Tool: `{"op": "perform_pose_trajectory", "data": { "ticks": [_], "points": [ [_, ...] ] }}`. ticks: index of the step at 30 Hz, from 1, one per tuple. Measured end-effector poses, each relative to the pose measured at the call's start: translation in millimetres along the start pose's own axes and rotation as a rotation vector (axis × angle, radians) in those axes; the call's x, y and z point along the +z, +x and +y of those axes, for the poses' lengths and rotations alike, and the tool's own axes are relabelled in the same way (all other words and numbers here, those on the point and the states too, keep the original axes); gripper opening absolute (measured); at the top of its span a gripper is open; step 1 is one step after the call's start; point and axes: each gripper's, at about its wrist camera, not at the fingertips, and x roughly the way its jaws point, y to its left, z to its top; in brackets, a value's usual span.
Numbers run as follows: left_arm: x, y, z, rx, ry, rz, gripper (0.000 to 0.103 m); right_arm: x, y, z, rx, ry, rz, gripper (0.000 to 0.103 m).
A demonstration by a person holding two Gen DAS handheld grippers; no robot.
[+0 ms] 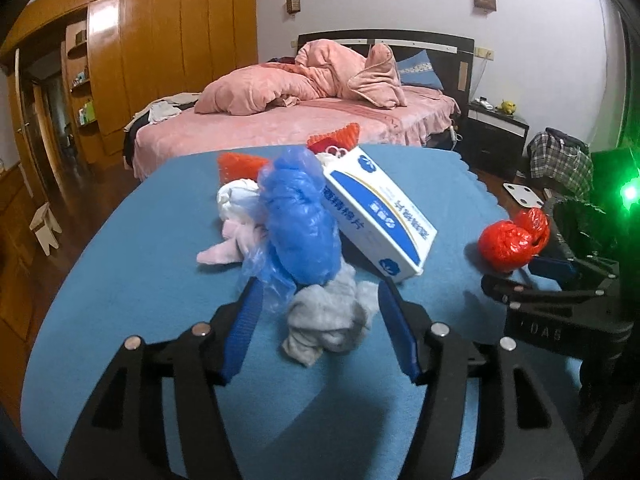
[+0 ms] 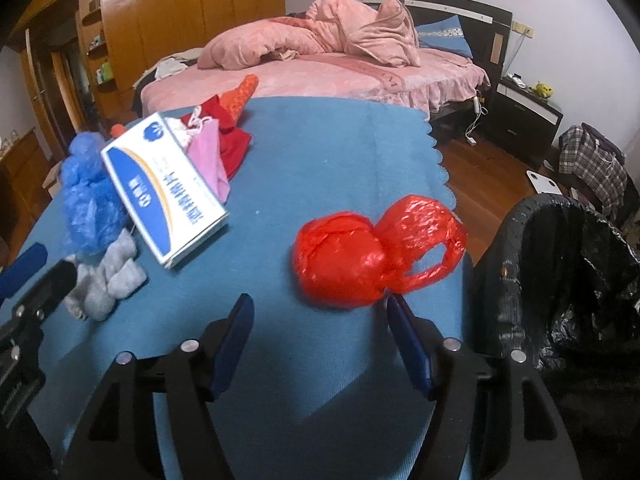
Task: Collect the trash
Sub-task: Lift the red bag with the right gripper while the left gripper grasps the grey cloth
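The left tool is wide open around a gray rag. The right tool is wide open, holding nothing, near a red bag.

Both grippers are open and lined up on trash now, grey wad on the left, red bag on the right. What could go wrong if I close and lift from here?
1. The left gripper brackets the grey wad, but the blue plastic bag drapes onto it and may drag along.
2. The red bag sits just ahead of the right gripper, so closing now could miss or catch only its loose handle.
3. The bin stands beside the table edge; a bump could shift it.
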Motion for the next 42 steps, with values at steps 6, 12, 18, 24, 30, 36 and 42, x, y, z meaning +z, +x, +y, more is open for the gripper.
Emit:
{"op": "perform_pose_trajectory", "data": {
  "ticks": [6, 12, 18, 24, 30, 36, 42],
  "points": [
    [-1, 2, -13, -0.013, 0.055, 0.000, 0.052, 3, -4, -16, -0.043, 0.052, -0.031, 0.072],
    [0, 14, -20, 0.010, 0.077, 0.038, 0.051, 10, 9, -22, -0.052, 0.062, -0.020, 0.076],
    [-1, 10, -20, 0.033, 0.076, 0.017, 0.051, 12, 19, -10, -0.010, -0.002, 0.010, 0.050],
    [-2, 9, -13, 0.018, 0.040, 0.021, 0.049, 11, 16, -6, 0.013, -0.020, -0.003, 0.035],
    [-3, 9, -18, -0.001, 0.056, 0.025, 0.037, 10, 11, -2, 0.026, -0.038, -0.023, 0.033],
    [-3, 17, -8, 0.013, 0.003, 0.069, 0.050, 11, 12, 5, 0.026, -0.062, -0.024, 0.033],
    [-4, 20, -10, -0.006, 0.030, 0.086, 0.050, 11, 16, 3, 0.031, -0.048, -0.003, 0.033]
  ]
}}
